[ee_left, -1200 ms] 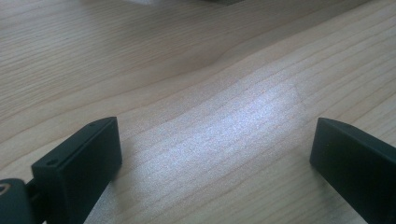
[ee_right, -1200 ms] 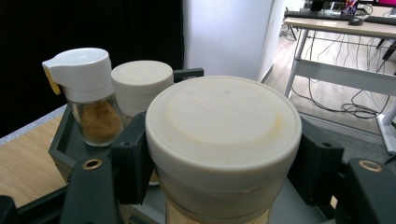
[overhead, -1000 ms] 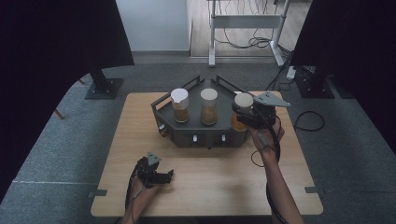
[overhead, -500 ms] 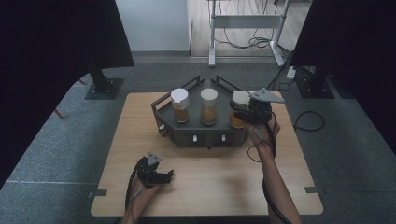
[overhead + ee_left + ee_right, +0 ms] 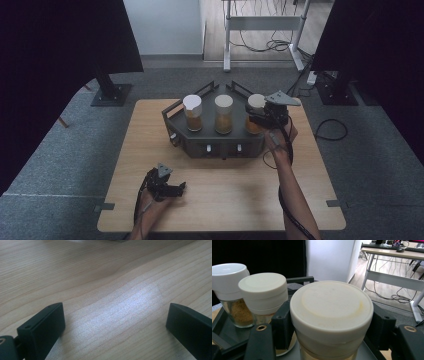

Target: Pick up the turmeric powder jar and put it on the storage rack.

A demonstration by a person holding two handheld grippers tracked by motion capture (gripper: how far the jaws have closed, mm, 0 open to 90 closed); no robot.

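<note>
Here, right gripper (image 5: 329,337) clamped on round white-lidded glass jar (image 5: 331,315), left gripper (image 5: 115,327) apart over woodgrain table (image 5: 100,277).

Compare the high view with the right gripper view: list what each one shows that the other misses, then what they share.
High view alone: the whole light wooden table, the left gripper resting low on it with jaws open and nothing between them, the person's forearms, and the dark grey angular rack's front knobs.

Right gripper view alone: the right gripper with its black jaws shut on the nearest white-lidded glass jar, whose cream lid looks slightly stained.

Both: three white-lidded jars of brownish spice standing in the rack, and the white desk frame with cables behind.
</note>
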